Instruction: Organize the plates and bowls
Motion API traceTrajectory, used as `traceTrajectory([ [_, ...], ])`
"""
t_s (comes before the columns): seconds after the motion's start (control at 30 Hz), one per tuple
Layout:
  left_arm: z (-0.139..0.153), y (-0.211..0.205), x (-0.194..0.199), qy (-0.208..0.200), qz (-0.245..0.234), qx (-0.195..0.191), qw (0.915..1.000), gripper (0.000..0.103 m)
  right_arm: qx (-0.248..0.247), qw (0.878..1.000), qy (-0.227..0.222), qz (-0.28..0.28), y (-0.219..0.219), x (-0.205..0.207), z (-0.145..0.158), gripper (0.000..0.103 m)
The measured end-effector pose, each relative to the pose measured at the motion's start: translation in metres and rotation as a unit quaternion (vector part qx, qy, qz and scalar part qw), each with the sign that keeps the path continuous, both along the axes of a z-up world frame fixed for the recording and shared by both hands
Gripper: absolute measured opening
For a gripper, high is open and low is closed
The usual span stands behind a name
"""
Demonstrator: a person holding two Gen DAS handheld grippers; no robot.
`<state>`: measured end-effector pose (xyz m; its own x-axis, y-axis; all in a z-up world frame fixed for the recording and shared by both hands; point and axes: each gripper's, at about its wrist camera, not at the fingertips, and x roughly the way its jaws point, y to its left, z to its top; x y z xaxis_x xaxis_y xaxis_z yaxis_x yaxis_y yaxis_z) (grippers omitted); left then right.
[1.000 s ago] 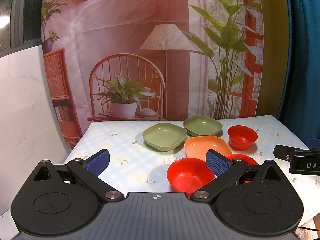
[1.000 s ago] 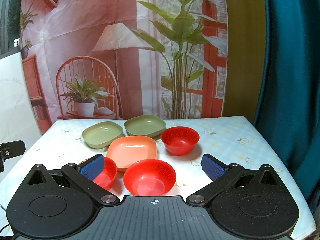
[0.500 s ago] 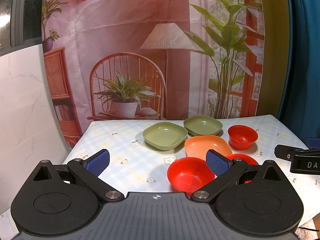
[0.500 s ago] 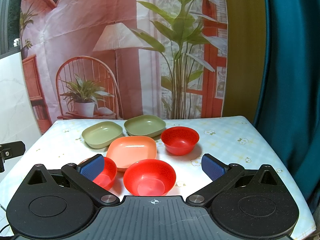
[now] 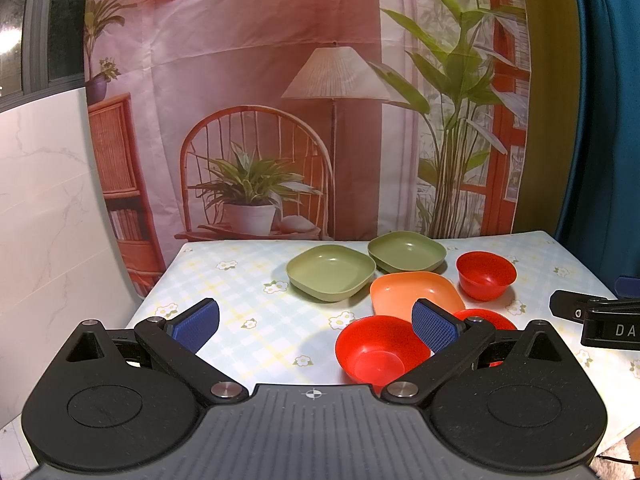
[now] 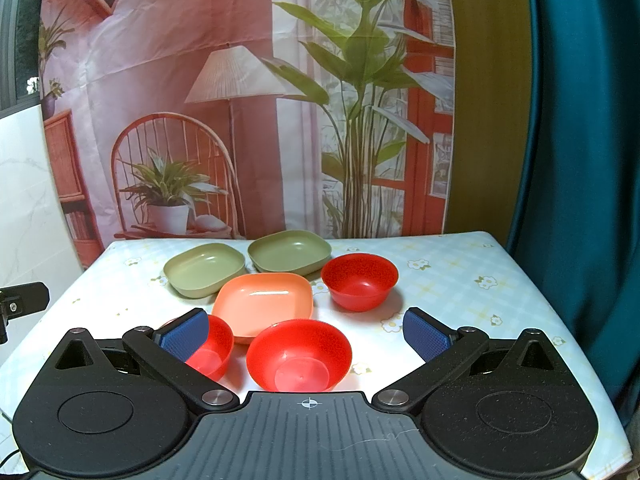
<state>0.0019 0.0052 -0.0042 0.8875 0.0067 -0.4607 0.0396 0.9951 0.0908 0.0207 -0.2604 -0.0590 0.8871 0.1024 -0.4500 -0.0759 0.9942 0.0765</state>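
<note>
Left gripper (image 5: 316,326) hovers over the near-left part of the surface (image 5: 240,280), jaws spread wide, nothing between them. Right gripper (image 6: 306,334) sits above the near edge, jaws also wide apart and empty; the near red bowl (image 6: 299,356) lies on the surface below and between its blue pads (image 6: 422,334), not touched.

All dishes sit on the flower-print checked cloth. Two green plates at the back: left green plate (image 6: 204,268) and right green plate (image 6: 289,256), side by side, rims nearly touching. Orange plate (image 6: 264,300) is just in front of them, centre. Far red bowl (image 6: 359,280) stands right of the orange plate, near the right green plate. Third red bowl (image 6: 210,350) is near-left, partly hidden behind the right gripper's left pad, just beside the near red bowl. All bowls upright, none stacked.

In the left wrist view the same layout: green plates (image 5: 330,276), orange plate (image 5: 416,292), far red bowl (image 5: 486,274), near red bowl (image 5: 378,348); the third bowl is mostly hidden behind the pad. The right gripper's black body (image 5: 596,316) shows at the right edge.

Printed backdrop (image 6: 200,100) hangs behind, teal curtain (image 6: 580,120) at right.
</note>
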Motion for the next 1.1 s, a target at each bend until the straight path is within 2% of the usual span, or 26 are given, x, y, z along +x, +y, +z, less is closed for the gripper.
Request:
traceTrajectory([
  [0.93, 0.001, 0.002, 0.002, 0.004, 0.007, 0.000, 1.0000, 0.103, 0.001, 1.000, 0.002, 0.000, 0.000, -0.001, -0.001, 0.103],
  [1.1, 0.001, -0.001, 0.011, -0.001, 0.014, 0.016, 0.9998, 0.103, 0.011, 1.000, 0.000, 0.000, -0.005, 0.004, -0.001, 0.103],
])
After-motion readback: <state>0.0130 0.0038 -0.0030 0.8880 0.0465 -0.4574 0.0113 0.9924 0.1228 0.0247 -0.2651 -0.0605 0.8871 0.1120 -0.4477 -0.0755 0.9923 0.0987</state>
